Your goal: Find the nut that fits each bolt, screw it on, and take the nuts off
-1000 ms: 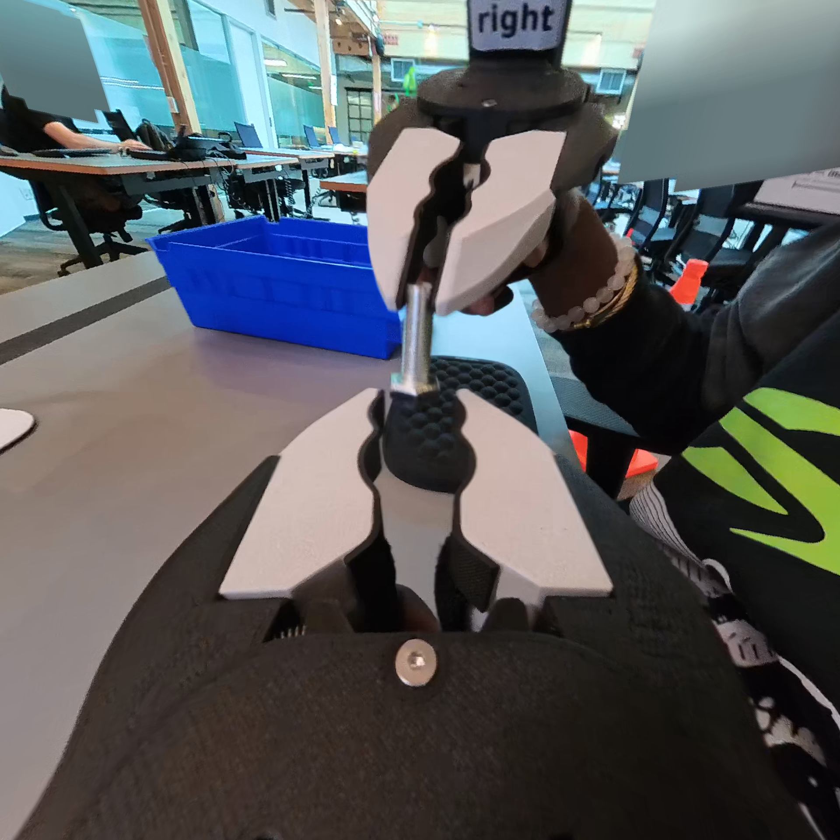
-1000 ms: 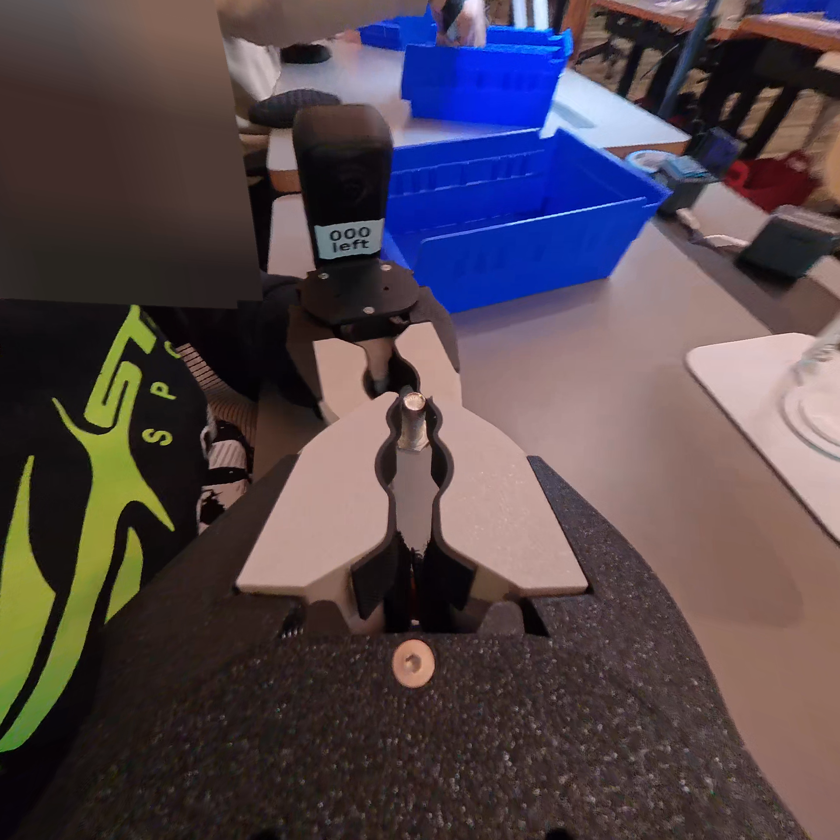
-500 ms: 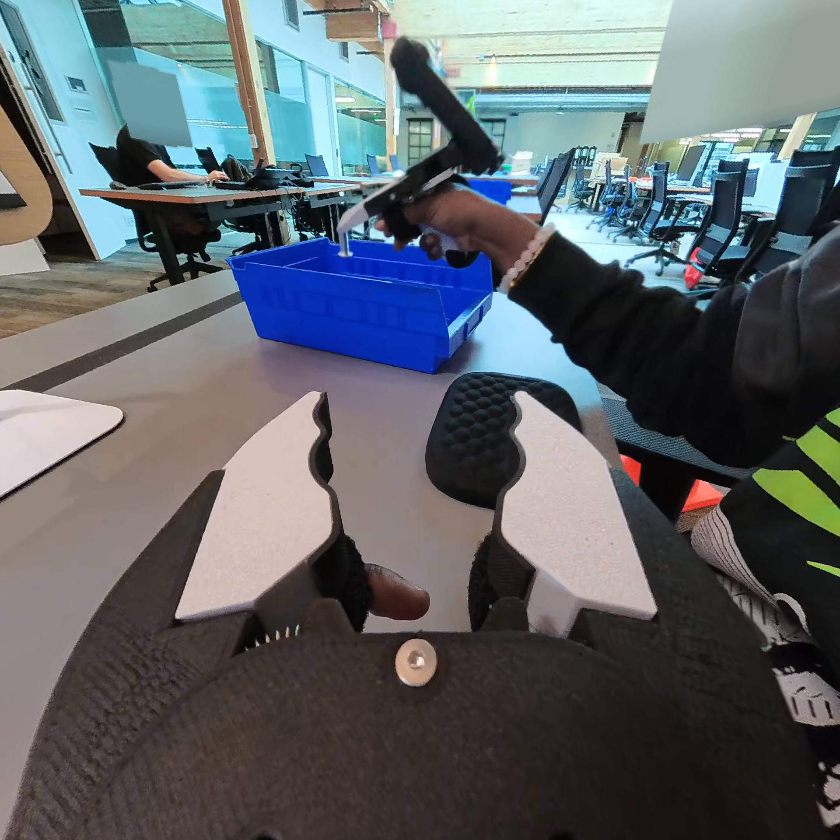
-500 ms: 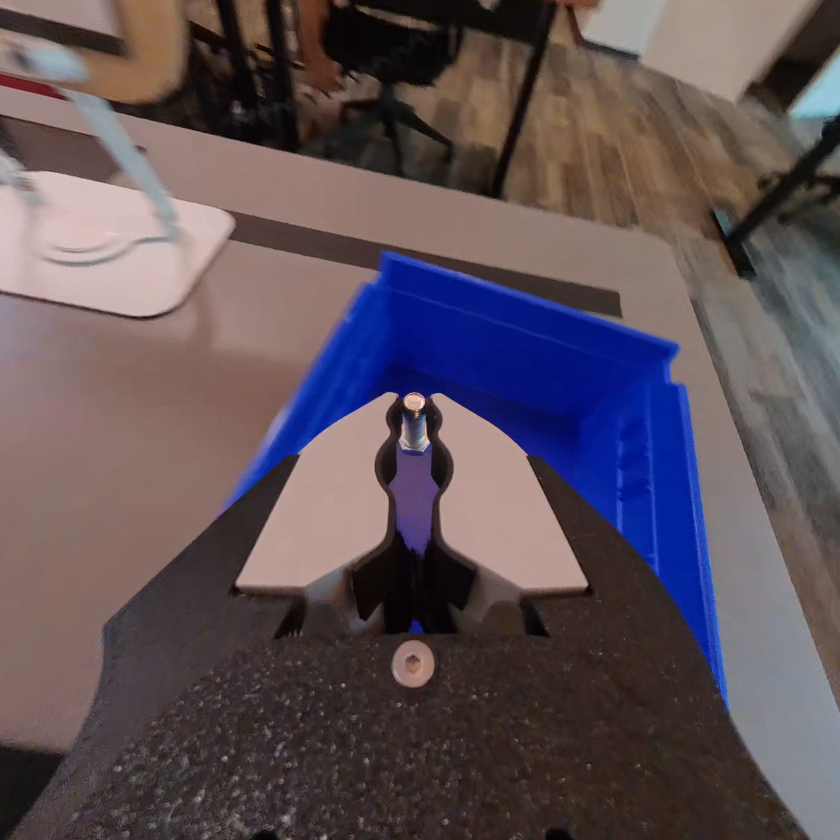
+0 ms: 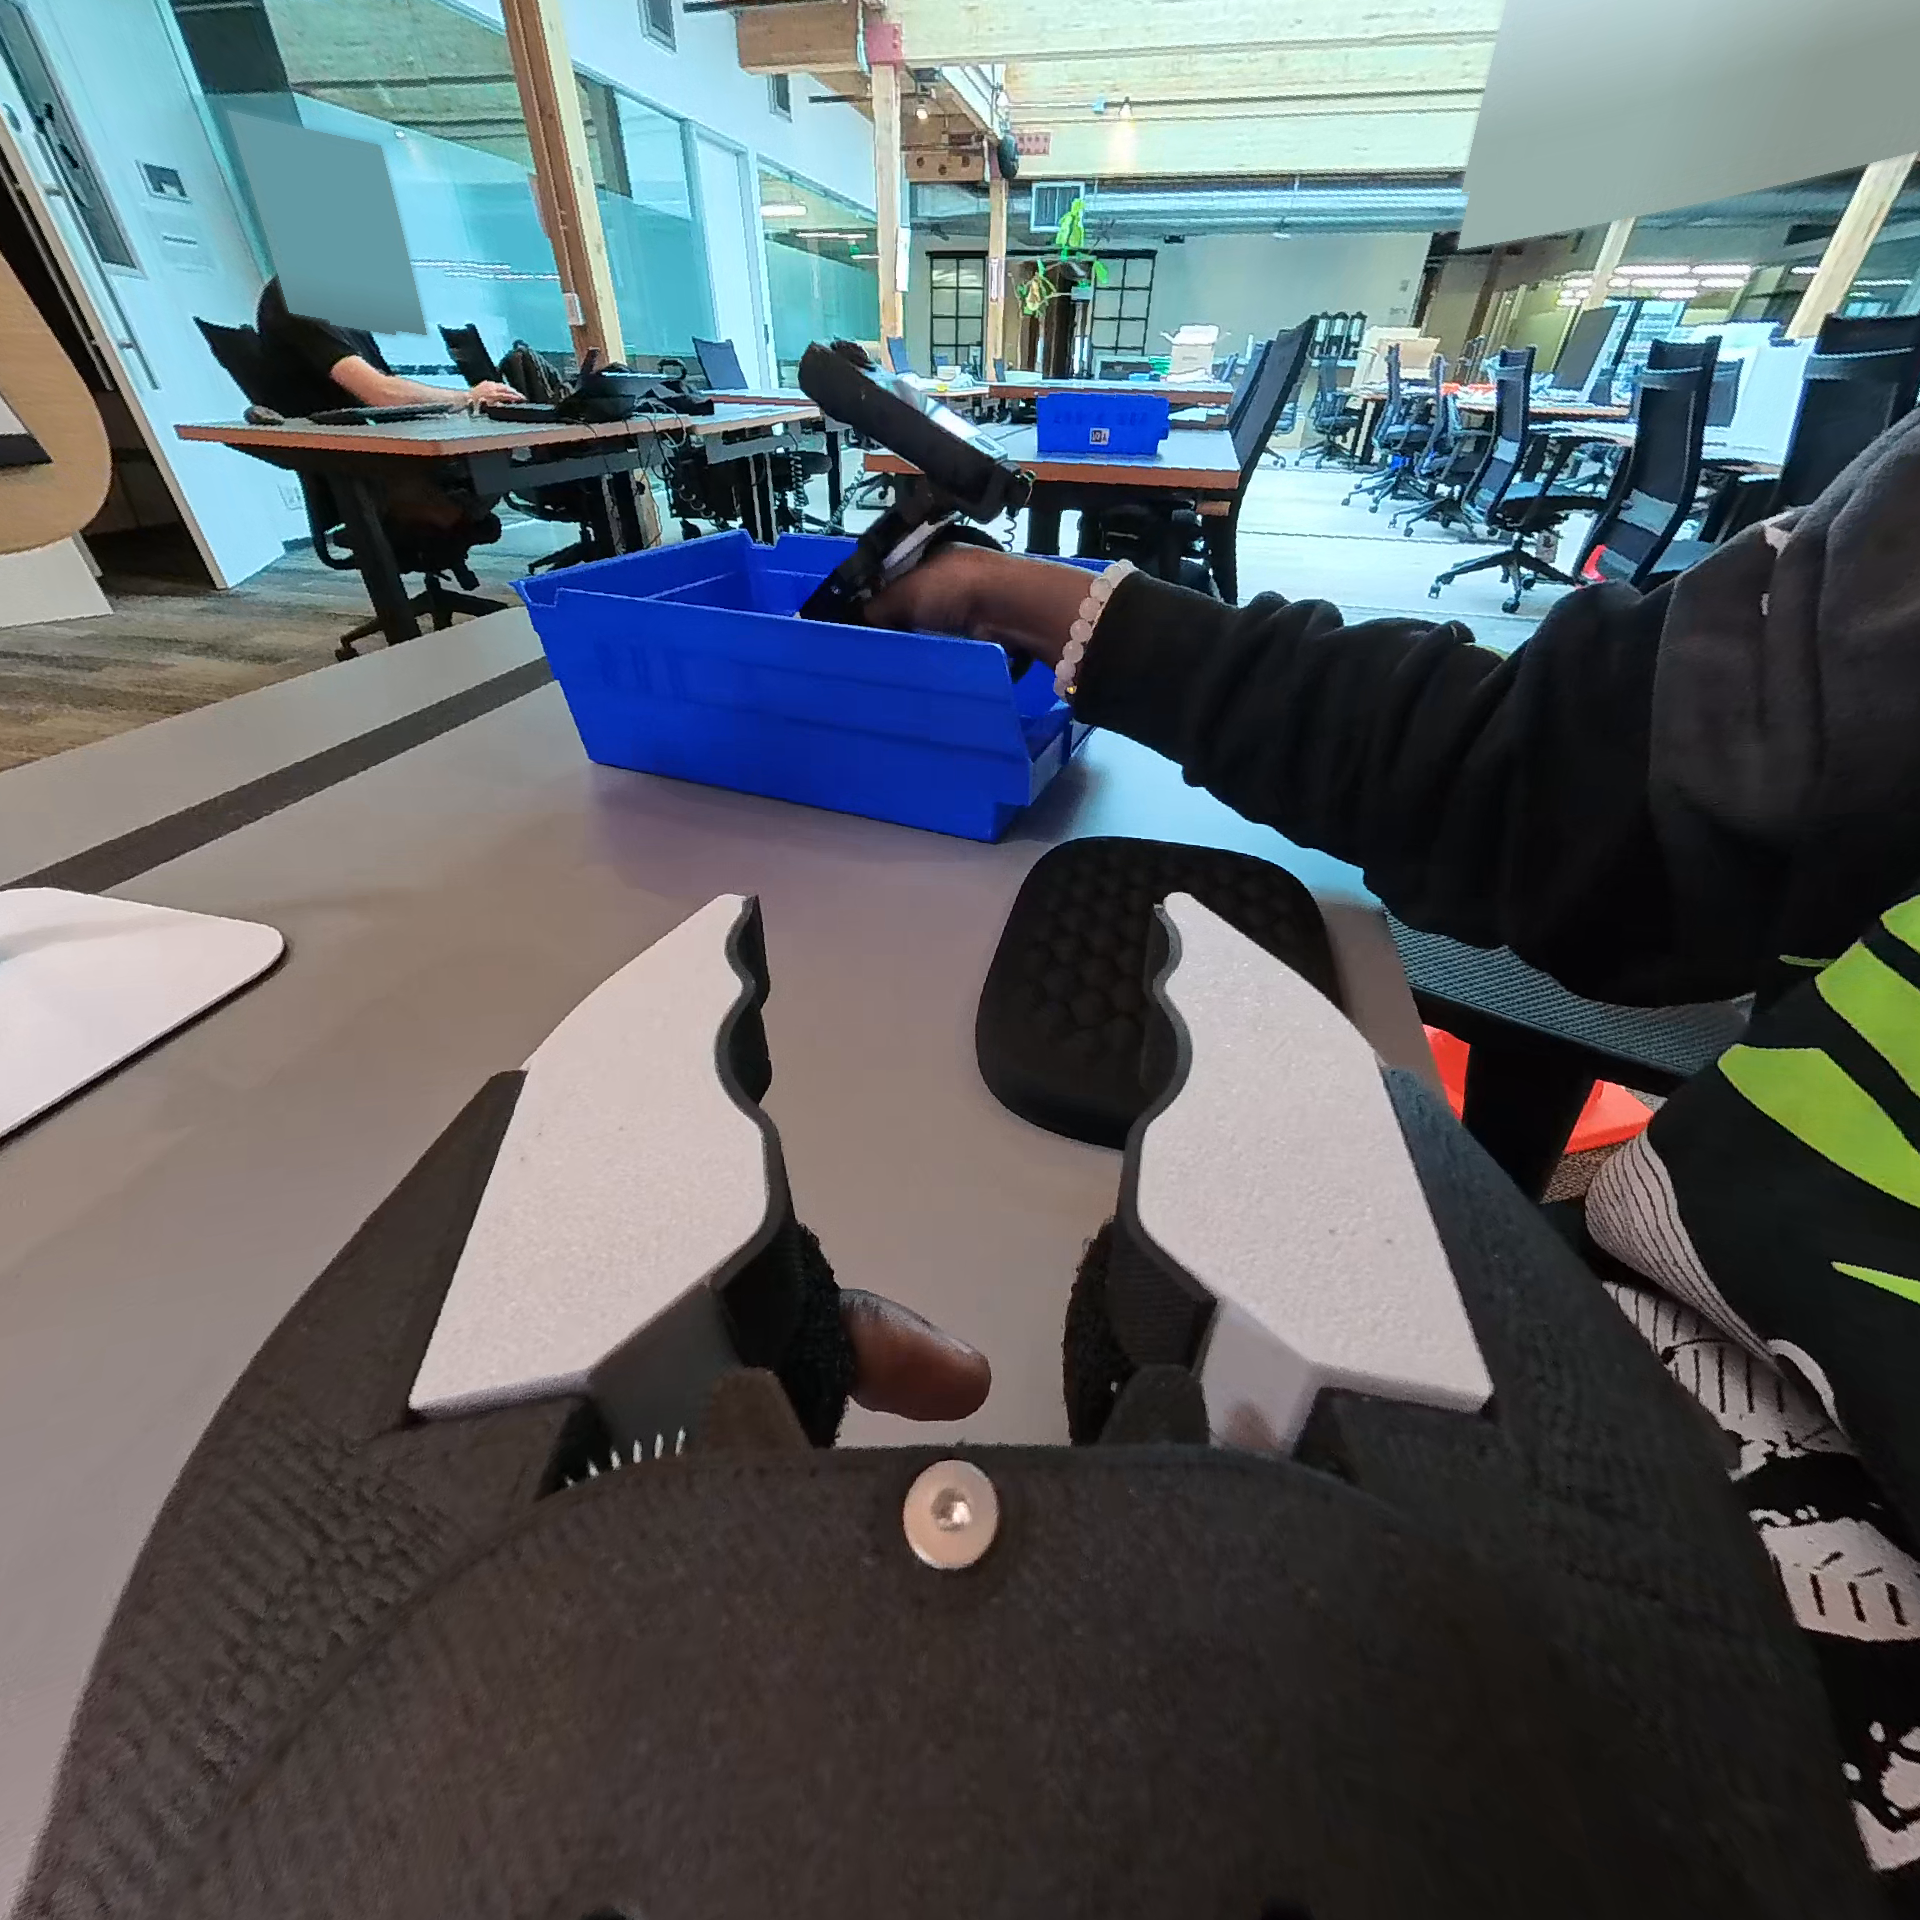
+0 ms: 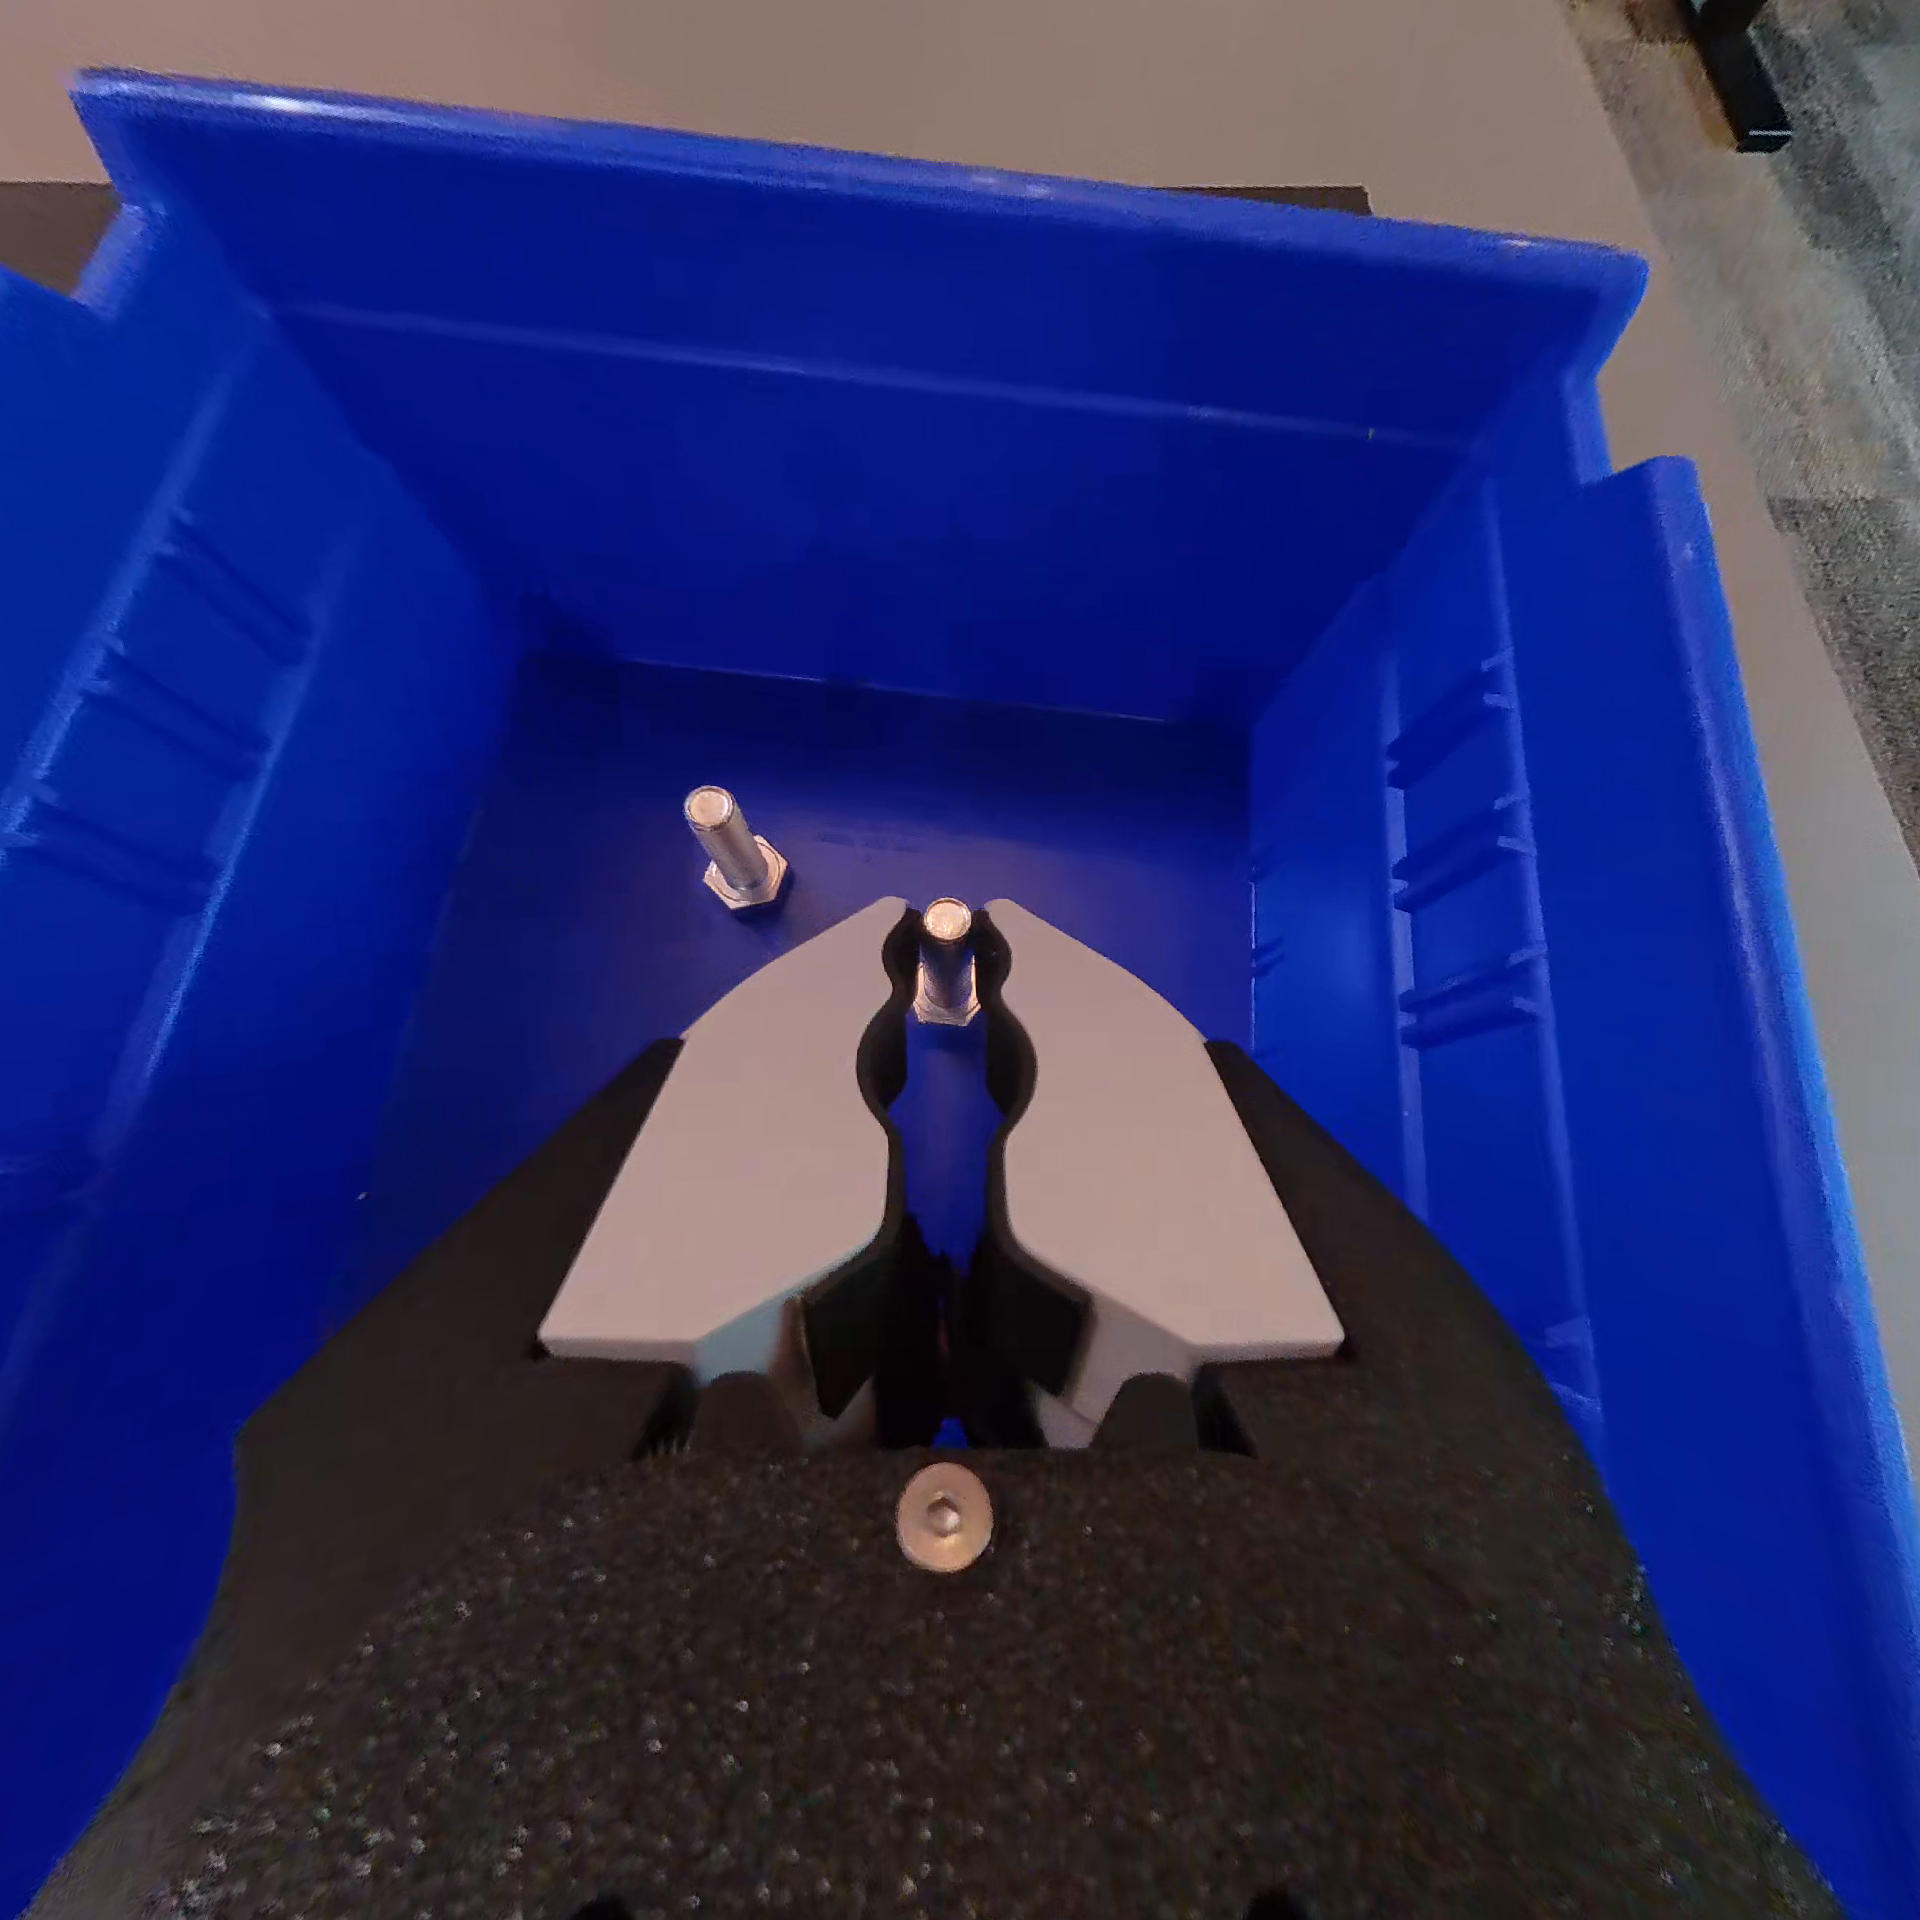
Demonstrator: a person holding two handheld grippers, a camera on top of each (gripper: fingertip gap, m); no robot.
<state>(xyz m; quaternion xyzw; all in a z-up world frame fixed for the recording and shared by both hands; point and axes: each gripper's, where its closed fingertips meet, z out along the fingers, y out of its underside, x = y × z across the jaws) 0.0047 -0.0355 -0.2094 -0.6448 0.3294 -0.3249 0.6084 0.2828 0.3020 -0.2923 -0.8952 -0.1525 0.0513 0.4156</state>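
1. holding a bare bolt [image 6: 943, 966] head-down near the bin floor's middle, the right gripper [image 6: 943, 914] has its jaws clamped on the shank; half a second ago it was only above the blue bin [image 6: 852, 343]
2. a second bolt [image 6: 734, 858] stands on its head just beside, toward the far-left corner
3. no nut shows on either, so this one looks finished
4. the left gripper [image 5: 961, 914], closed near the bolt a second ago, hovers over the desk [image 5: 312, 1039], jaws wide apart, empty

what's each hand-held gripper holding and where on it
Right hand-held gripper: a bolt, gripped by its threaded shank, head down. Left hand-held gripper: open, nothing held.
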